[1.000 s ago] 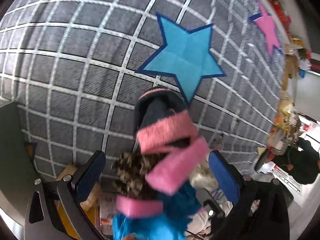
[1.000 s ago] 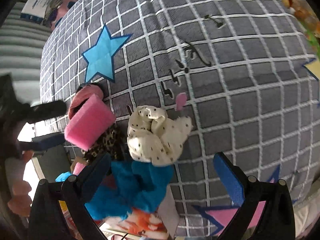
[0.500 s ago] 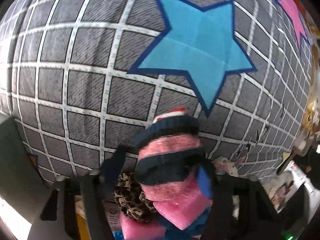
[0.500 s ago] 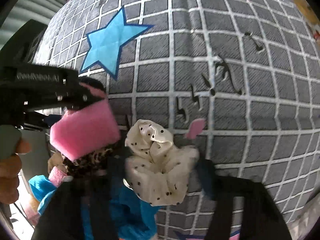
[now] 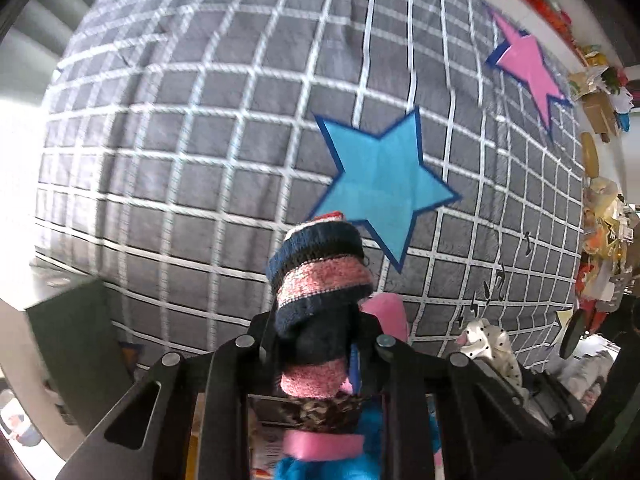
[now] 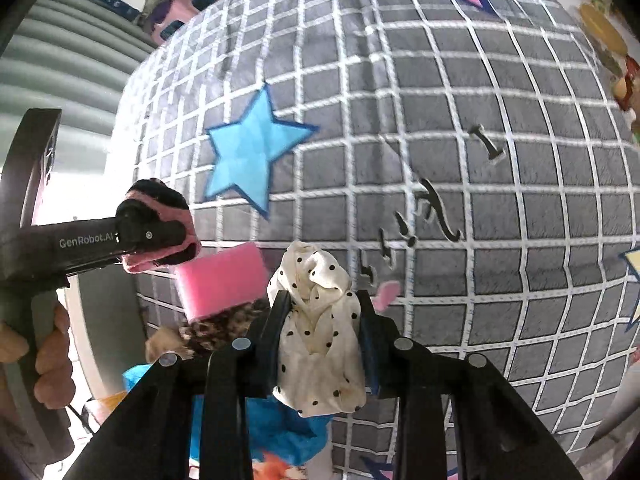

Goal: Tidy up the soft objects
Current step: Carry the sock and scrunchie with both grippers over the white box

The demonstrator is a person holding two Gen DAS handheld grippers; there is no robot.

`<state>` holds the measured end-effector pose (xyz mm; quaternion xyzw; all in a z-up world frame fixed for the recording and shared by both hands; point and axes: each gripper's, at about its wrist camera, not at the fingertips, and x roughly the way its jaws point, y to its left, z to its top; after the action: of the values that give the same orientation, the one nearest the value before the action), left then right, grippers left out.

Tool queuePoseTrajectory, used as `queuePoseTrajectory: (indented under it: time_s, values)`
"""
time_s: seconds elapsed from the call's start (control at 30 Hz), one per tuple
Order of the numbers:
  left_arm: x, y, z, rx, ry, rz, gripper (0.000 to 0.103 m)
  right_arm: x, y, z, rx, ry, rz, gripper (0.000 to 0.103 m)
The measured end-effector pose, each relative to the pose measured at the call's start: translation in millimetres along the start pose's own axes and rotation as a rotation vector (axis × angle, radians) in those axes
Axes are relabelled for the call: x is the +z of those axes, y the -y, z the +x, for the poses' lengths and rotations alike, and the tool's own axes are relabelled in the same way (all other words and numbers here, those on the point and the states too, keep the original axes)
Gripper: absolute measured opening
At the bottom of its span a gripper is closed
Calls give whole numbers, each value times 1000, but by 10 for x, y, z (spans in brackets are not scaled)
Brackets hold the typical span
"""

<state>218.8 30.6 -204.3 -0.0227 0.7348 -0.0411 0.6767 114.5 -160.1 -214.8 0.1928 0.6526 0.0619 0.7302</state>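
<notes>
My left gripper (image 5: 318, 344) is shut on a striped pink and navy sock (image 5: 320, 264) and holds it lifted above the pile; it also shows in the right wrist view (image 6: 160, 224). My right gripper (image 6: 320, 320) is shut on a white polka-dot scrunchie (image 6: 320, 332), which also shows in the left wrist view (image 5: 490, 346). Between them lie a pink sponge (image 6: 220, 280), a leopard-print fabric piece (image 6: 224, 326) and a blue fluffy item (image 6: 264, 428).
A grey checked bedspread (image 6: 460, 160) with a blue star (image 6: 248, 148) and a pink star (image 5: 528, 64) covers the bed. A dark bin (image 5: 76, 344) stands at the left. Cluttered shelves (image 5: 604, 216) line the right side.
Both grippers closed, the left on the sock, the right on the scrunchie. The left gripper has lifted the sock up off the pile.
</notes>
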Motion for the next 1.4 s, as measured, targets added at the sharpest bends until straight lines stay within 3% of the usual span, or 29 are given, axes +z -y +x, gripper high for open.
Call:
queuePoseTrajectory:
  time_s: [0.33, 0.67, 1.07, 1.4]
  values:
    - [-155, -606, -584, 7, 114, -35, 26, 2, -662, -190, 23, 45, -121, 33]
    - [-541, -1032, -908, -12, 182, -77, 26, -239, -1206, -333, 17, 68, -219, 33]
    - [-1200, -1490, -1182, -28, 221, -79, 26, -761, -1564, -449, 10, 51, -299, 33]
    - [-1674, -1601, -1176, -23, 214, -27, 26, -1143, -1572, -436, -28, 19, -319, 33]
